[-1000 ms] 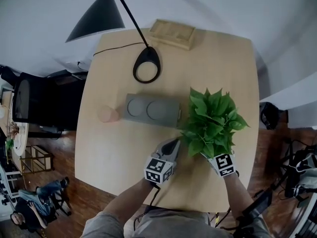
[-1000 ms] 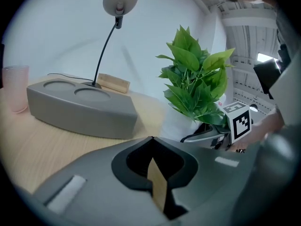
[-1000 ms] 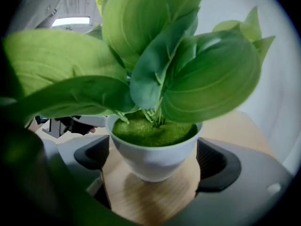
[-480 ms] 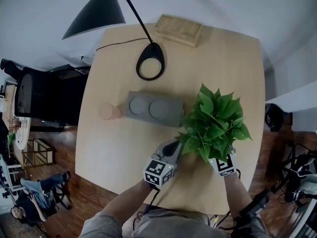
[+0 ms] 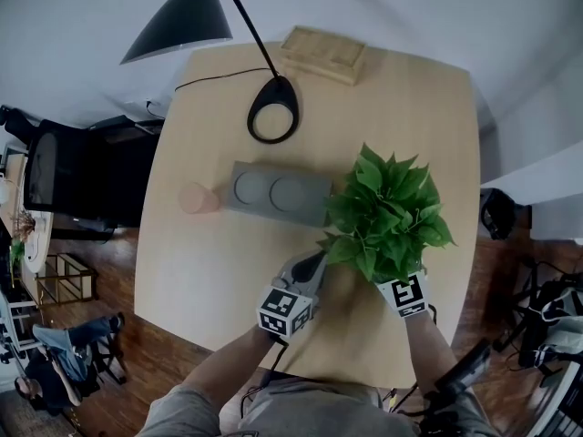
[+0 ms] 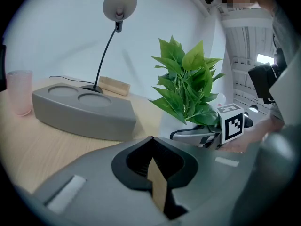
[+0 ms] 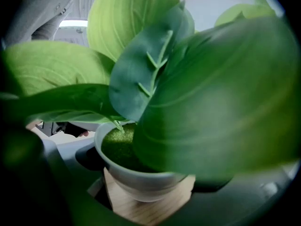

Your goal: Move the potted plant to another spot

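Now, table (image 5: 200, 271): carries the plant, a grey tray and both grippers.
Plant (image 5: 387, 215): near the table's right edge, just right of the tray (image 5: 278, 194). I cannot tell whether its pot (image 7: 141, 180) is off the table.
Right gripper (image 5: 401, 291): jaws closed on the pot's sides.
Left gripper (image 6: 151, 142): jaws together, holding nothing, beside the plant.
Progress: grasp looks made; carrying and setting down are left.

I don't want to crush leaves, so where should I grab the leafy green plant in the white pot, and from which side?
Take the round white pot by its wall below the rim, coming in low from the near side. The broad green leaves spread over the top, leaving only its side open.
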Available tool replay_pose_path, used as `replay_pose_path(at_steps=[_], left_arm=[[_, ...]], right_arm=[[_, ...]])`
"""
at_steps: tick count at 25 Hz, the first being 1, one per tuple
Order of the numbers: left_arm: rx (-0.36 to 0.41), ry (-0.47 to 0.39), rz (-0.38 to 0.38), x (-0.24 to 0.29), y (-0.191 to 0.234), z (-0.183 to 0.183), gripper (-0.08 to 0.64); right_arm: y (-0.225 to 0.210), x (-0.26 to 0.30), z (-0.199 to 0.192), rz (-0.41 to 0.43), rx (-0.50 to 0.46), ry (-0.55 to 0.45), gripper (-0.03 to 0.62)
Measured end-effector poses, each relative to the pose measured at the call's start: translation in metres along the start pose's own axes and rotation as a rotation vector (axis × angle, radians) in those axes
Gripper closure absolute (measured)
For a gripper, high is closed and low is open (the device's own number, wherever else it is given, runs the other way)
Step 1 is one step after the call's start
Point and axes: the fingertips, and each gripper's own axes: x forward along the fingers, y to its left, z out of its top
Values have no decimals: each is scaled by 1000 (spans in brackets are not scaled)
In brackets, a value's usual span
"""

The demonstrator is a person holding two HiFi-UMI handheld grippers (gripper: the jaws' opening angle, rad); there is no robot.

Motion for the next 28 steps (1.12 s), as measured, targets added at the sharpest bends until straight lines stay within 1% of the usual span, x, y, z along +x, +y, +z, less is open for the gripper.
replay_pose_path(at_steps=[9,14,18,23,28], left_arm=[[17,-27,5,-12,-5,6,567],[29,-63,12,-26,-9,21,567],[46,-118,6,-41,-14,43,568],[63,-204,-11,-68,-16,83,568],[116,-290,-35,-101,-14,122,568]], right_arm=[[5,-10,13,-11,17,-52,46],[11,-19,37,-15,3,-82,46],[15,-32,67,-35,-24,-111,46],[23,-51,113,-67,-42,-151,46],[40,-60,159,-101,-33,-200,46]])
